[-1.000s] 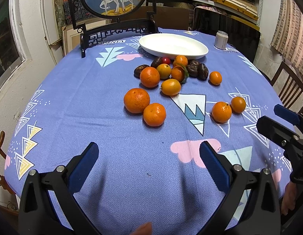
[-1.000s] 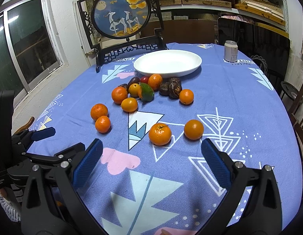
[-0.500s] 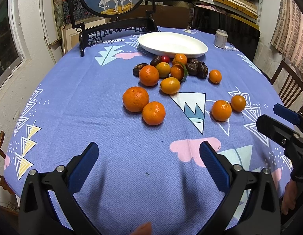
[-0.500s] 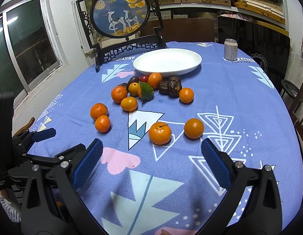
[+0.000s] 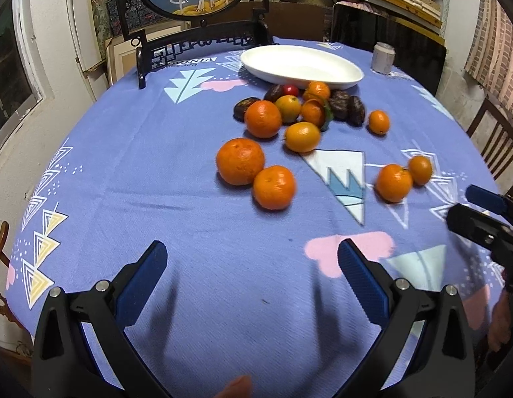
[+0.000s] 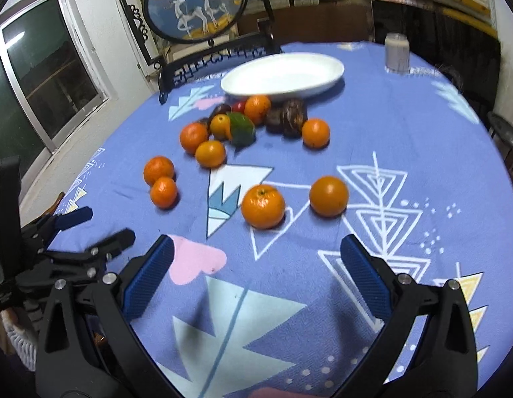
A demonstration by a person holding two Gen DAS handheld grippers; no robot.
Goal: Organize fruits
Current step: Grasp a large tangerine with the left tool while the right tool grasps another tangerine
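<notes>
Both tongs, left [image 5: 251, 270] and right [image 6: 255, 263], hover released and empty; oranges [image 6: 263, 206] lie ahead, the plate [image 6: 283, 74] beyond awaiting fruit.

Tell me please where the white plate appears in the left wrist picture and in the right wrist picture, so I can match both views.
Left wrist view: the white plate lies at the top, right of centre, just behind the fruit pile.
Right wrist view: the white plate lies at the top, near the centre, again just behind the fruit pile.
Shared landmark: the grey can stands to the right of the plate in both.
</notes>
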